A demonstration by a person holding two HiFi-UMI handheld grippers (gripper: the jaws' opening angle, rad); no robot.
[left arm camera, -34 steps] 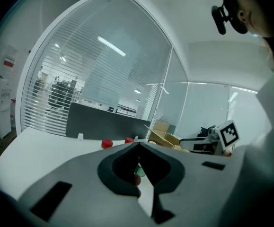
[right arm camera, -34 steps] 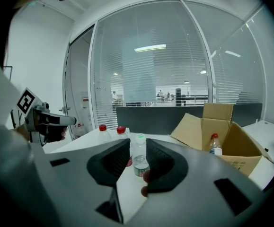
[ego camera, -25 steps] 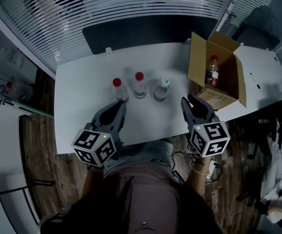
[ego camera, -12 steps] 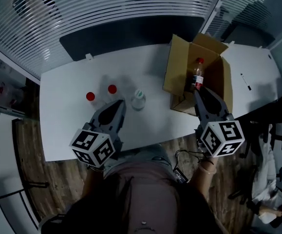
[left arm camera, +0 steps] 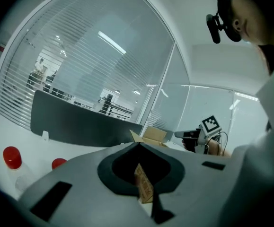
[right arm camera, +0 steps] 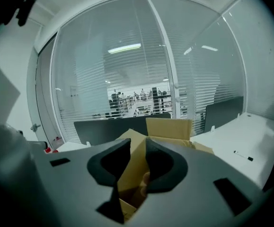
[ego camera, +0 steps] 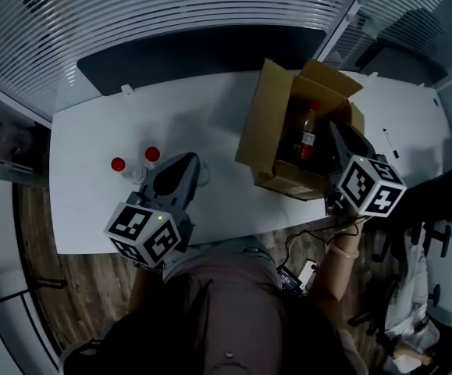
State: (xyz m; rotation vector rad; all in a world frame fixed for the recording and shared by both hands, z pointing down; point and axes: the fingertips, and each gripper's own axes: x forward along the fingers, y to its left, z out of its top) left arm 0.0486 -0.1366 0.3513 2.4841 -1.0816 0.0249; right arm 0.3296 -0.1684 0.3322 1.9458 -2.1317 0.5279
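Presently: right gripper open over the box, left gripper closed and empty

Right gripper (right arm camera: 137, 143): its own view shows the jaws apart with a narrow gap between the tips. Nothing is clamped. The gap looks down onto the brown flap and wall of an open cardboard box (right arm camera: 170, 126). From the head view, this gripper (ego camera: 335, 133) hangs over the box's right side and points into the opening.

Left gripper (left arm camera: 139, 144): jaw tips meet at the top and grip nothing. Only a corner of the box shows through the window behind the tips. In the head view this gripper (ego camera: 190, 162) sits above the table (ego camera: 85, 131), left of the box and apart from it.

Cardboard box (ego camera: 261, 143): stands on the table right of centre, flaps up. One red-capped bottle with a dark label (ego camera: 305, 135) stands inside it, just beside the right gripper's tips. Contact cannot be confirmed.

Two further red-capped bottles (ego camera: 118, 165) (ego camera: 152, 154) stand on the table beside each other, just left of the left gripper. Both caps show low at the left of the left gripper view (left arm camera: 12, 157) (left arm camera: 58, 163).

Surroundings: a dark partition panel (ego camera: 171, 53) runs along the table's far edge, with a glass wall and blinds beyond it. A small dark pen-like item (ego camera: 387, 137) lies on the table right of the box.
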